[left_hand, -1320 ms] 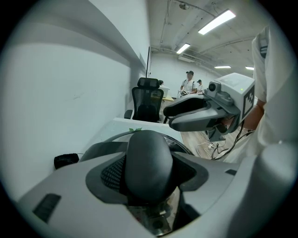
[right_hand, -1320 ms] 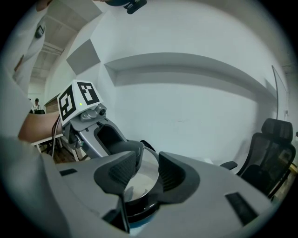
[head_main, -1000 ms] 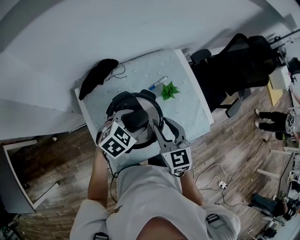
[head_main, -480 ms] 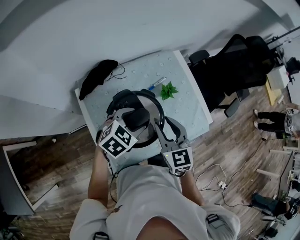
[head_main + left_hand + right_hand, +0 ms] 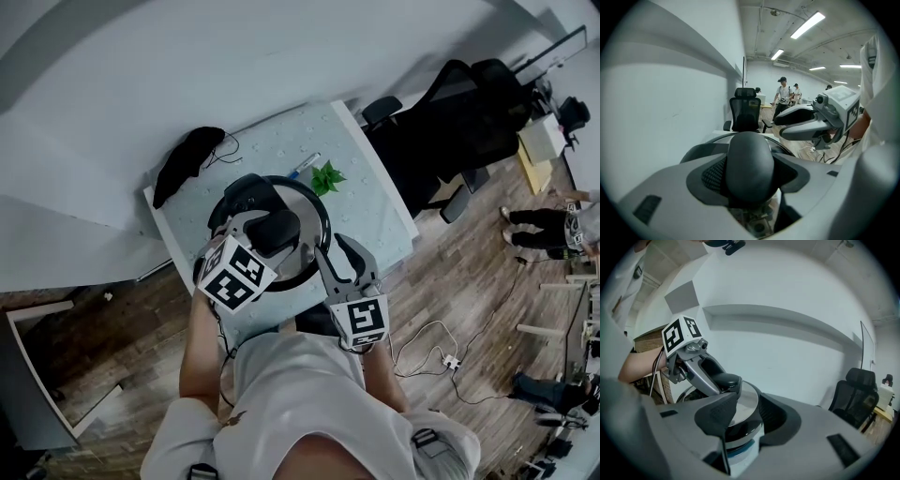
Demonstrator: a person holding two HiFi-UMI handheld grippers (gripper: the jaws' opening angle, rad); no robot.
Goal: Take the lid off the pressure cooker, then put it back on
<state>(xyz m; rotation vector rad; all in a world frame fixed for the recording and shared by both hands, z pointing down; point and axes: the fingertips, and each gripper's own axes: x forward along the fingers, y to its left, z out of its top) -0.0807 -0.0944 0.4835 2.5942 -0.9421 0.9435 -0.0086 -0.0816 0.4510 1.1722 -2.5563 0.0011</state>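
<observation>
Left gripper (image 5: pixel 269 232): jaws clamped on the lid's black handle (image 5: pixel 750 164). Lid (image 5: pixel 302 262): steel, likely heavy and slick, best lifted by that handle; sat over the pressure cooker (image 5: pixel 324 223) on the table (image 5: pixel 375 197). Right gripper (image 5: pixel 743 404): jaws straddled the lid's edge, contact unclear.

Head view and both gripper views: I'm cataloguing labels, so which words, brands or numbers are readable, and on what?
No readable words or numbers anywhere.
Left marker cube and right marker cube: square black-and-white codes, not text.
Sleeve mark: too blurred to read.
Pen: too small to show print.
</observation>
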